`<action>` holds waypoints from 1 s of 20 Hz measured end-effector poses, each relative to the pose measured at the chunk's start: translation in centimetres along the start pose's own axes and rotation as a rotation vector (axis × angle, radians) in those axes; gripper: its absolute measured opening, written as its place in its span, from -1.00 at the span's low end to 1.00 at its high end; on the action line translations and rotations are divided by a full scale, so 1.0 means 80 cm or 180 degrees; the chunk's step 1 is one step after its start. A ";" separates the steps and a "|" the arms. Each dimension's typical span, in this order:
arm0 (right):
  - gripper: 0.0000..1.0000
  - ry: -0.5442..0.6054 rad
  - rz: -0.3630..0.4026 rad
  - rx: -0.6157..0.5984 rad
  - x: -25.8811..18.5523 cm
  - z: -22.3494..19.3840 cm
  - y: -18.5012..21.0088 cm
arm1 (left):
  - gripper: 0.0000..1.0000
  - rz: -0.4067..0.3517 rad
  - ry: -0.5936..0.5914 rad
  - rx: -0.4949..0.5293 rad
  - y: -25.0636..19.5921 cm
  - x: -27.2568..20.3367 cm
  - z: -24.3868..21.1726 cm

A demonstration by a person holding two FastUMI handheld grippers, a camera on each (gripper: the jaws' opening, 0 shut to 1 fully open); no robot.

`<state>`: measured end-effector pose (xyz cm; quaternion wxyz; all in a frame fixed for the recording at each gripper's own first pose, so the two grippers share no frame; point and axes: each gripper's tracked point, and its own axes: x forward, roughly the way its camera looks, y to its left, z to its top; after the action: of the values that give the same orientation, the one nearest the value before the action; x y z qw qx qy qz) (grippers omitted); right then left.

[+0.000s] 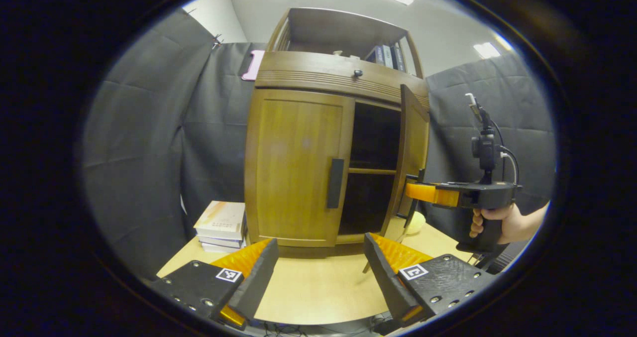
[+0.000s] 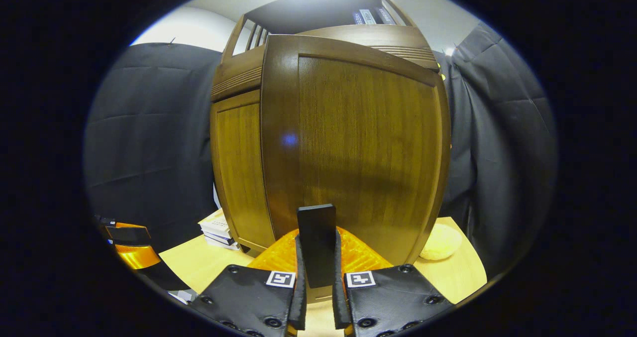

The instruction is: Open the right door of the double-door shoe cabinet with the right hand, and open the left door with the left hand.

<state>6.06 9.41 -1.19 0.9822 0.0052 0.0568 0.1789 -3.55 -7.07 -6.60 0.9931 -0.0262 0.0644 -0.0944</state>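
Note:
The wooden shoe cabinet (image 1: 318, 78) stands on a light table. Its left door (image 1: 293, 168) is closed, with a dark vertical handle (image 1: 335, 182) at its inner edge. My left gripper (image 1: 318, 272) hovers open in front of that door, well short of the handle. The right door (image 1: 413, 148) is swung out, showing dark shelves inside. In the right gripper view the right door (image 2: 358, 148) looms close, and my right gripper (image 2: 317, 240) is shut on its dark handle (image 2: 316, 227). A hand (image 1: 502, 222) holds the right gripper (image 1: 415, 191) at the door's edge.
A stack of books (image 1: 221, 225) lies on the table (image 1: 318, 292) left of the cabinet. A pale round object (image 2: 440, 242) sits at the right, behind the open door. A knobbed drawer (image 1: 357, 72) and an open shelf with books (image 1: 385, 56) top the cabinet.

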 end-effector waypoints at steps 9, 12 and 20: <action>-0.60 0.0025 -0.0085 0.0062 -0.047 -0.012 -0.027 | 1.00 -0.0170 -0.0002 -0.0034 -0.019 0.008 -0.002; -0.53 0.0037 -0.0162 0.0098 -0.063 -0.014 -0.039 | 1.00 -0.0213 -0.0044 -0.0154 -0.026 0.011 0.002; -0.61 0.0043 -0.0394 0.0126 -0.105 -0.034 -0.090 | 1.00 -0.0329 -0.0097 -0.0154 -0.042 0.024 0.015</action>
<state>0.48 -0.27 -3.23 0.9907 0.0198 0.0671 0.1166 -2.12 -10.72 -5.45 0.9868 -0.0550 0.0501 -0.1436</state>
